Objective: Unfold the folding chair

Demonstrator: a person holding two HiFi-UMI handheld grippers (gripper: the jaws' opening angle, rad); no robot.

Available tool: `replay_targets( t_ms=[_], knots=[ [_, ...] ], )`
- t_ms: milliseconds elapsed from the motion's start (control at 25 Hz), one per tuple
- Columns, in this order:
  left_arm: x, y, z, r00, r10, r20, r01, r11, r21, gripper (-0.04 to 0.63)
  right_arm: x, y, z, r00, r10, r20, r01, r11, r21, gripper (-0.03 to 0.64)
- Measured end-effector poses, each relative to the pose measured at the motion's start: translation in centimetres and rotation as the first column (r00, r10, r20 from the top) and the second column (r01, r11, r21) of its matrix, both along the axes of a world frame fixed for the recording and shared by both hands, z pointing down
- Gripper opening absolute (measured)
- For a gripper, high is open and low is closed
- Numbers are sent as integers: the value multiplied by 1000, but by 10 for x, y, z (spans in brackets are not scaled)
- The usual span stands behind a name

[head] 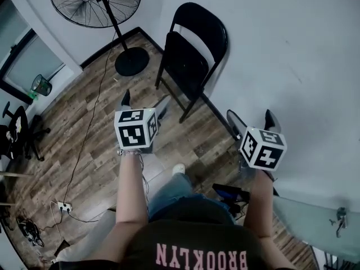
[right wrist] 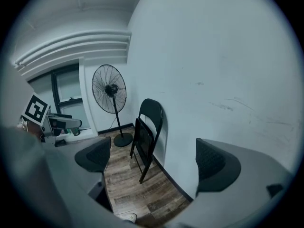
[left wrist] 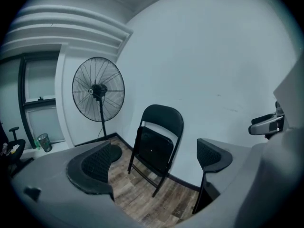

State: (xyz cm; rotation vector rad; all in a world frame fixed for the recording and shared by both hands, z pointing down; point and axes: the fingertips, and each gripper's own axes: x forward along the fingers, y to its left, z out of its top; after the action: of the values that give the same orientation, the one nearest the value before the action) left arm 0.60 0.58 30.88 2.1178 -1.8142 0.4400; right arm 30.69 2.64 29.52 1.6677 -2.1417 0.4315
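Observation:
A black folding chair [head: 190,58] leans folded against the white wall, its seat flat against the backrest. It also appears in the left gripper view as the chair [left wrist: 156,146] and in the right gripper view as the chair [right wrist: 146,137]. My left gripper [head: 145,103] is held open in the air, a short way in front of the chair. My right gripper [head: 250,120] is open too, close to the wall, right of the chair. Nothing sits between either pair of jaws. In the gripper views both grippers [left wrist: 154,163] [right wrist: 156,159] point toward the chair.
A black pedestal fan [head: 104,7] stands left of the chair, its round base [head: 131,61] on the wood floor and a cable trailing to a power strip [head: 64,207]. An office chair [head: 19,131] is at far left. The person's shoe [head: 178,169] is below the grippers.

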Motion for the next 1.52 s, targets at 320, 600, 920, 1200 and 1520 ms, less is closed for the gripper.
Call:
replay_targets(
  t_ms=[320, 600, 920, 1200, 1520],
  knots=[
    [-34, -75, 0, 1000, 18, 8, -17, 1000, -11, 561, -38, -82, -9, 1000, 7, -7, -7, 1000, 10, 555],
    [-45, -115, 7, 999, 22, -34, -23, 1000, -14, 561, -66, -123, -7, 1000, -16, -4, 16, 1000, 9, 555],
    [-31, -152, 31, 998, 31, -61, -35, 997, -64, 561, -61, -160, 8, 1000, -21, 11, 21, 1000, -12, 555],
    [-19, -204, 48, 998, 3, -66, -11, 994, -111, 561, -50, -221, 24, 999, -45, 19, 46, 998, -44, 554],
    [15, -274, 69, 998, -17, -61, 5, 982, -188, 561, -32, -295, 40, 995, -96, 39, 100, 990, -99, 552]
  ],
)
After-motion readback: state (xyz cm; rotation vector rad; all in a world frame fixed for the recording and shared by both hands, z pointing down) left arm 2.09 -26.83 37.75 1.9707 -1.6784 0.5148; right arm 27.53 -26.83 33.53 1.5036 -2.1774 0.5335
